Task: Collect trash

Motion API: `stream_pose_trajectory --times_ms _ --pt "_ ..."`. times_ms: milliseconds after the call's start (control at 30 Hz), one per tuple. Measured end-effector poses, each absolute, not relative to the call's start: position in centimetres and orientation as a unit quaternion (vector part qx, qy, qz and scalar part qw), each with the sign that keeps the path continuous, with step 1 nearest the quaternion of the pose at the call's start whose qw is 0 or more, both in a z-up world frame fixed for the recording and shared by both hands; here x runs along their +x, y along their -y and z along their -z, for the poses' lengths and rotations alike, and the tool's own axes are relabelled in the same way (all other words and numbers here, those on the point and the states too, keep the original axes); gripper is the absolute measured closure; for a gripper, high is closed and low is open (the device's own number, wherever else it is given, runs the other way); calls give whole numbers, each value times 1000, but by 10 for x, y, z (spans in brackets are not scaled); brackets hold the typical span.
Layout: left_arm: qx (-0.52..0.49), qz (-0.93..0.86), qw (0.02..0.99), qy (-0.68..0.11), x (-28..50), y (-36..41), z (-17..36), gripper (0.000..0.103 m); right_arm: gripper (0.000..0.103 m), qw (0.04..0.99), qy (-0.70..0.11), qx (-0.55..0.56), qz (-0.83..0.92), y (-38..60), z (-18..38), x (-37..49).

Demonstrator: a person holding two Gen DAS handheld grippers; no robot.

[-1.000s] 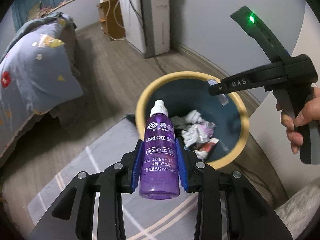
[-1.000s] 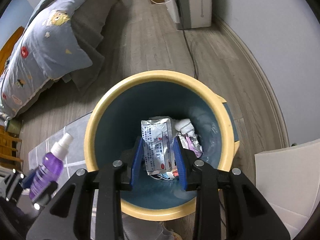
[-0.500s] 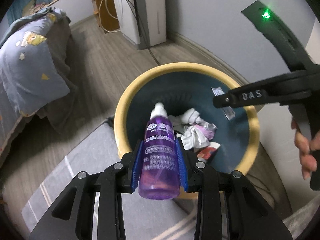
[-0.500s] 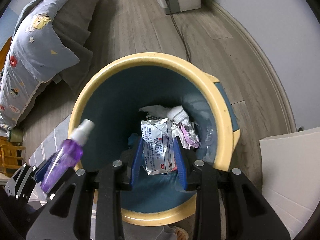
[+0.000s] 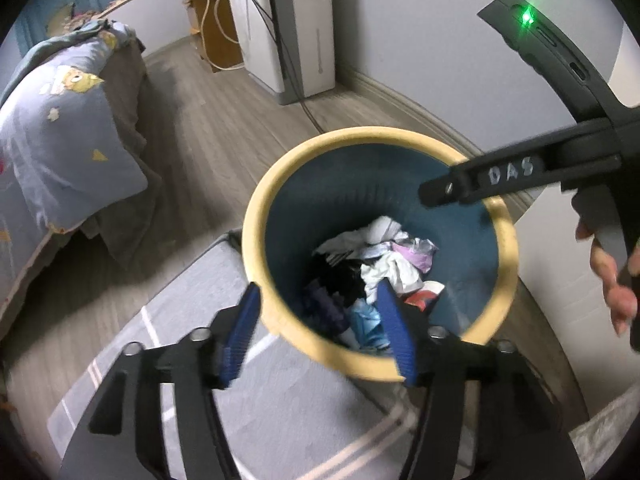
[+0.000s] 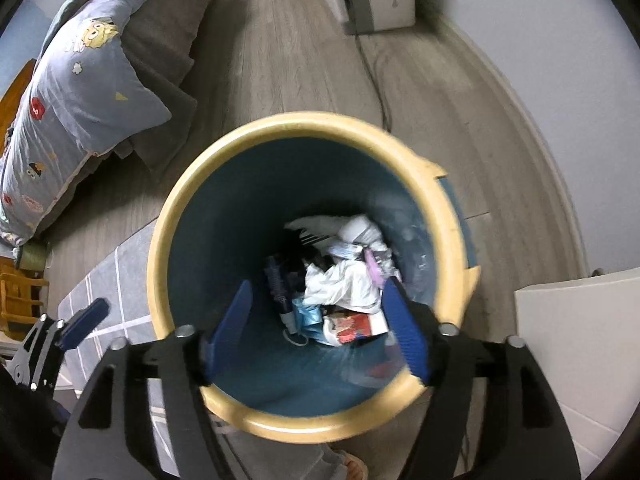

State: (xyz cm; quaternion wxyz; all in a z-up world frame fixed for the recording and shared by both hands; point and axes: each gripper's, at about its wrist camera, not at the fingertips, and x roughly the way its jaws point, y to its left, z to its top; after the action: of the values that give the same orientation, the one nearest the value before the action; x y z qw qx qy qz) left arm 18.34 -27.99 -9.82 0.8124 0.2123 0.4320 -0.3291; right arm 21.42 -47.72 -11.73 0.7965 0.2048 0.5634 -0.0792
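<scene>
A yellow-rimmed bin [image 5: 256,240] [image 6: 160,272] with a teal inside stands on the floor, holding a pile of crumpled paper and wrappers [image 5: 384,264] [image 6: 344,280]. A dark purple bottle [image 5: 320,304] [image 6: 276,276] lies at the pile's left side. My left gripper [image 5: 318,320] hangs over the near rim, its jaws opening with nothing between them. My right gripper [image 6: 318,316] points down into the bin, its jaws opening and empty too. One of its fingers [image 5: 500,176] reaches over the far rim, held by a hand [image 5: 612,280]. The foil packet cannot be picked out in the pile.
A bed with a blue cartoon quilt [image 5: 60,140] [image 6: 80,80] lies at the left. A white appliance [image 5: 300,32] stands by the wall, its cable running towards the bin. A grey striped rug [image 5: 280,400] lies beside the bin. White furniture [image 6: 580,340] is at the right.
Both grippers have opened. The purple bottle has left the left gripper and the foil packet the right one, both falling into the bin. The left gripper moved nearer over the rim.
</scene>
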Motion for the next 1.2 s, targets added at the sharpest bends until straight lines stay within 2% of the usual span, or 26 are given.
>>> stream_pose_trajectory --times_ms 167,200,300,567,767,967,1200 --pt "199 316 824 -426 165 257 70 15 7 815 -538 198 87 476 90 185" --pt "190 313 827 -426 161 253 64 11 6 818 -533 197 86 475 84 179" --pt "165 309 834 -426 147 240 45 8 6 832 -517 181 91 471 67 159" --pt "142 273 863 -400 107 216 9 5 6 860 -494 87 93 455 46 102" --pt "122 265 868 -403 91 212 5 5 6 883 -454 94 80 454 24 69" --pt "111 261 877 -389 82 207 2 5 6 877 -471 69 66 435 27 60" --pt "115 240 890 -370 81 196 -1 5 6 888 -449 62 71 426 18 52"
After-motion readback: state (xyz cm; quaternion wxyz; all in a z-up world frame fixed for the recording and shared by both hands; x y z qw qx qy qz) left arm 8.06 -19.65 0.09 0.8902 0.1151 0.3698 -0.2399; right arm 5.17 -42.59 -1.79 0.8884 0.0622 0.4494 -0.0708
